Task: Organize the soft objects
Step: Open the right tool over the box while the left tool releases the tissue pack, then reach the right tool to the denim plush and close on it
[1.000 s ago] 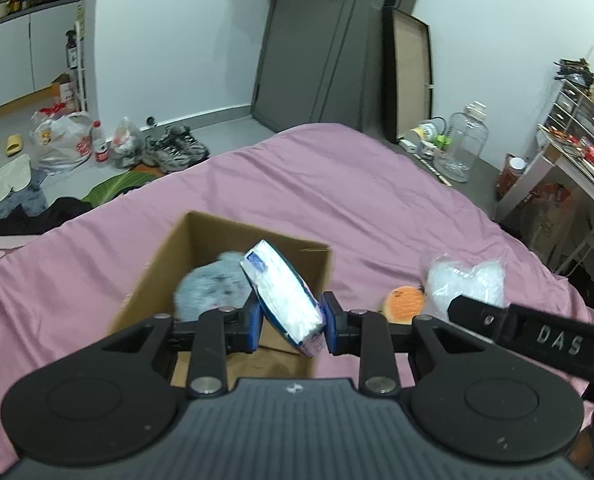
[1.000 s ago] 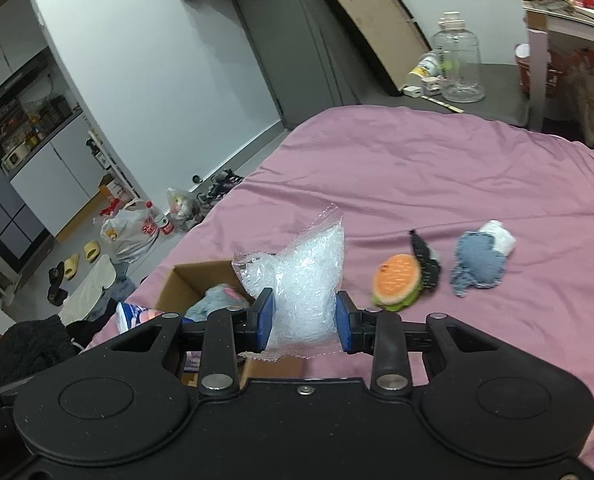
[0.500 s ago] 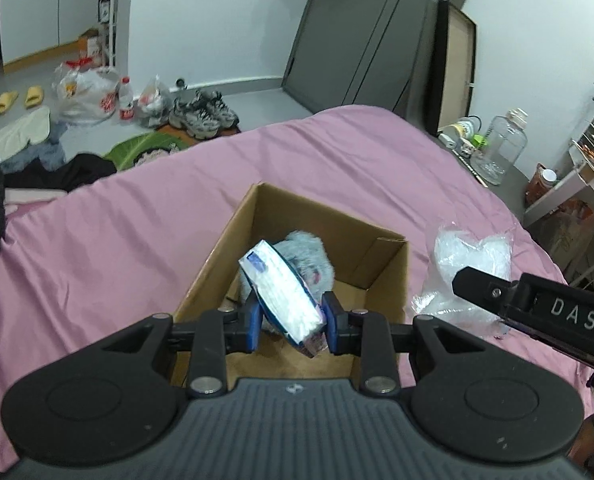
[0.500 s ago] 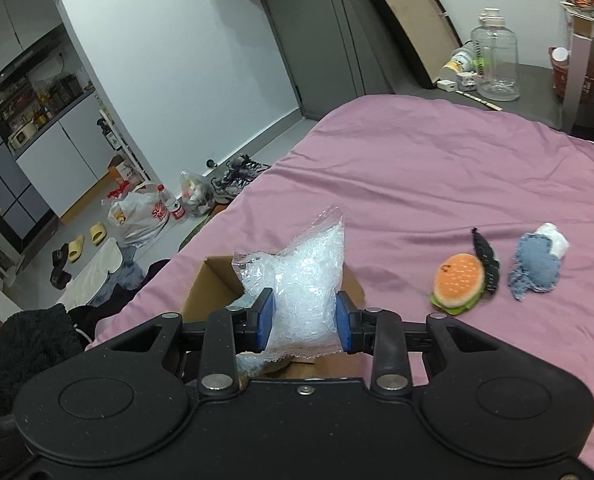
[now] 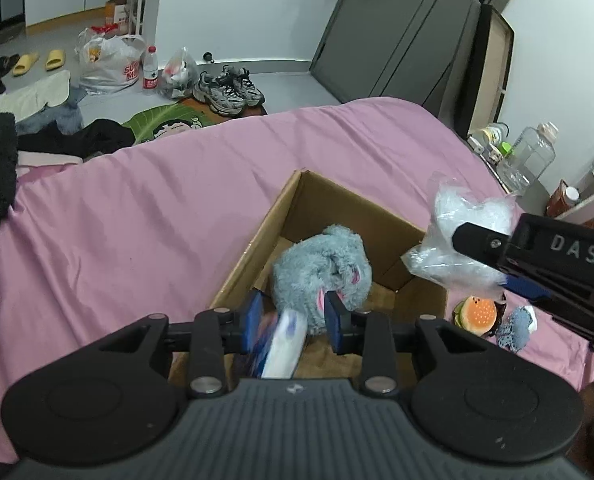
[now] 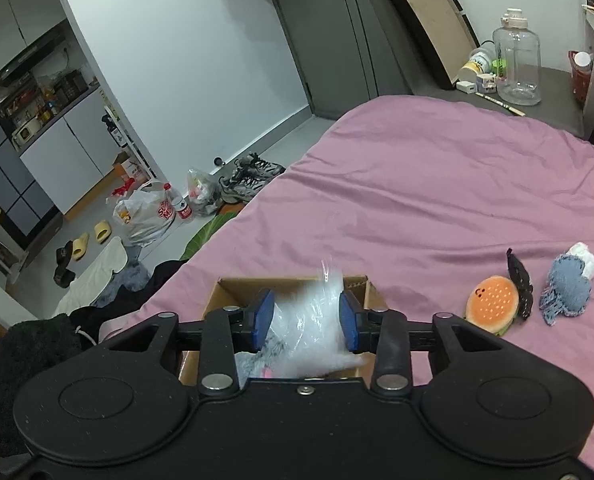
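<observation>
A cardboard box (image 5: pixel 329 216) stands on the pink bed and holds a grey plush toy (image 5: pixel 321 272). My left gripper (image 5: pixel 293 318) is open over the box; the white and blue tissue pack (image 5: pixel 283 344) is blurred and dropping between its jaws. My right gripper (image 6: pixel 303 322) is open over the same box (image 6: pixel 233 286); the clear plastic bag (image 6: pixel 313 320) is blurred and slipping down between its jaws. In the left wrist view the bag (image 5: pixel 457 240) hangs at the box's right corner. A burger plush (image 6: pixel 493 308) and a blue knitted toy (image 6: pixel 567 286) lie on the bed to the right.
A black item (image 6: pixel 519 284) lies between the burger and the blue toy. The bed's left edge drops to a floor with shoes (image 5: pixel 229 88), bags (image 5: pixel 109 60) and clothes (image 5: pixel 77 136). A large clear bottle (image 6: pixel 517 68) stands beyond the bed's far end.
Both grippers moved over the box and opened. The tissue pack and the plastic bag, held tight before, now slip downward out of the jaws.
</observation>
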{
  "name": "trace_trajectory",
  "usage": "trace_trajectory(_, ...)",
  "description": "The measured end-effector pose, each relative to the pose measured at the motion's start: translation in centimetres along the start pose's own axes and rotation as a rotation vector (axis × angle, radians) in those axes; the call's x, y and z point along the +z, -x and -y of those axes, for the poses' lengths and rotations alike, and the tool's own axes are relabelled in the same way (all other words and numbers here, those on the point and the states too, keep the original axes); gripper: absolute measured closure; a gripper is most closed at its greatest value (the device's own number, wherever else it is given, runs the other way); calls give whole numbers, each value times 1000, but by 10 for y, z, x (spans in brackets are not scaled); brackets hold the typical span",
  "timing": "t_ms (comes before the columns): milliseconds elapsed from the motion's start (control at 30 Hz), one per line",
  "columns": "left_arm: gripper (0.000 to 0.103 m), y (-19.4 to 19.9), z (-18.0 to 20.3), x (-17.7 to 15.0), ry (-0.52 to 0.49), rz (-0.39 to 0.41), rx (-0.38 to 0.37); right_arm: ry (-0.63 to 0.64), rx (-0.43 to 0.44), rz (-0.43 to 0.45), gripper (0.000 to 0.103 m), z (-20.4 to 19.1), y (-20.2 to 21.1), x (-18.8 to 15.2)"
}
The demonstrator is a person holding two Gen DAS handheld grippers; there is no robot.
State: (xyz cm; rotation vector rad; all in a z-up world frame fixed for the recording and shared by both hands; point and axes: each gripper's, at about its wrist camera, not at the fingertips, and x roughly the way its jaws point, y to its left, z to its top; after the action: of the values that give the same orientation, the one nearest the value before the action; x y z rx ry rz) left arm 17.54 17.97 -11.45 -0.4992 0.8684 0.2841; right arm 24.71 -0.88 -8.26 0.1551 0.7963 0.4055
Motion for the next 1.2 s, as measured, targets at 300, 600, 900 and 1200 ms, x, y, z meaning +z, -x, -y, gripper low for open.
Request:
trace_trajectory(300, 47, 3, 7, 0, -1, 23, 0, -24, -37, 6, 61, 31, 19, -1)
trace_trajectory(600, 40, 2, 27, -6, -51, 22, -8, -61, -90, 19, 55, 82, 43, -4)
trace_trajectory(900, 33, 6, 60, -18, -133, 40, -31, -70, -109, 27, 48, 129, 57, -3)
trace_trajectory(1200, 28, 8, 108, -28, -236, 62, -55, -114, -90, 39, 47, 174, 47, 2)
